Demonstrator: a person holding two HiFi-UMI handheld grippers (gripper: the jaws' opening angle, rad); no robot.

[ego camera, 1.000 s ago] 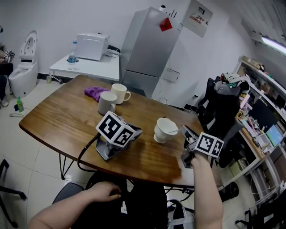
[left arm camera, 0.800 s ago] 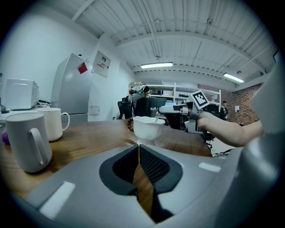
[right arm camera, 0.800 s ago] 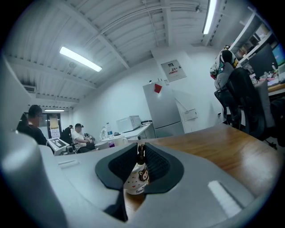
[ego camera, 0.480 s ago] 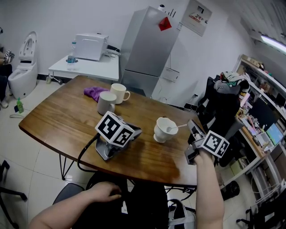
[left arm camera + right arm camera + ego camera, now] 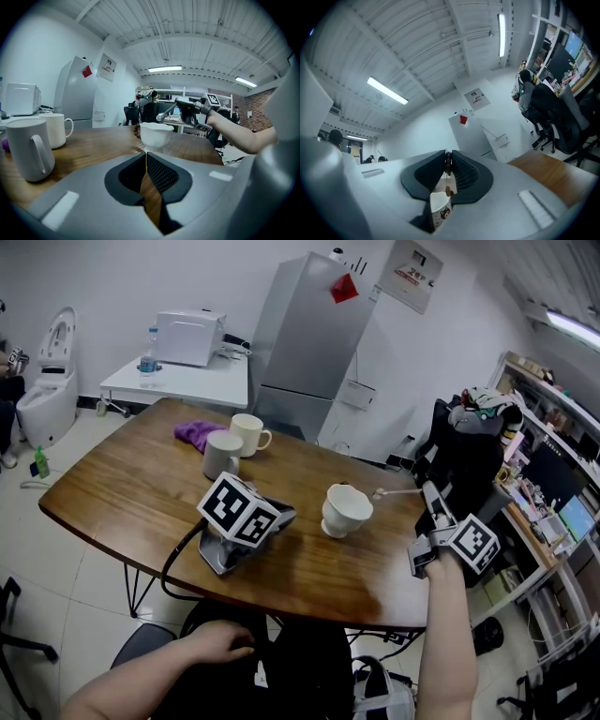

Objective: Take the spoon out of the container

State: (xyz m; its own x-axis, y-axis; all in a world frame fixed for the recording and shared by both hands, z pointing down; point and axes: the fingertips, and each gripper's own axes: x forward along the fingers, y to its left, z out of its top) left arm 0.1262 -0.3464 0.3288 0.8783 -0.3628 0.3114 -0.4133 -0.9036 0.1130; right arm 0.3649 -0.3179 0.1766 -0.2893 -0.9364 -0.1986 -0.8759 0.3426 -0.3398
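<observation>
My right gripper (image 5: 433, 500) is shut on the handle of a thin metal spoon (image 5: 398, 491). It holds the spoon level in the air, to the right of the white footed cup (image 5: 345, 510) and above the table's right end; the spoon's bowl points back at the cup. In the right gripper view the pads (image 5: 448, 157) pinch the dark handle end (image 5: 448, 164). My left gripper (image 5: 284, 516) lies unheld on the wooden table (image 5: 131, 493), jaws shut and aimed at the cup (image 5: 156, 133). From the left gripper view the lifted spoon (image 5: 166, 113) shows above the cup.
A grey mug (image 5: 223, 455), a cream mug (image 5: 250, 435) and a purple cloth (image 5: 197, 434) sit at the table's far side. A black chair with clothes (image 5: 461, 470) stands right of the table, a grey fridge (image 5: 314, 338) behind. The person's left hand (image 5: 214, 643) rests on the lap.
The right gripper has drawn the spoon out of the cup, up and to the right, until it hangs free of the rim. The left gripper has stayed on the table.
</observation>
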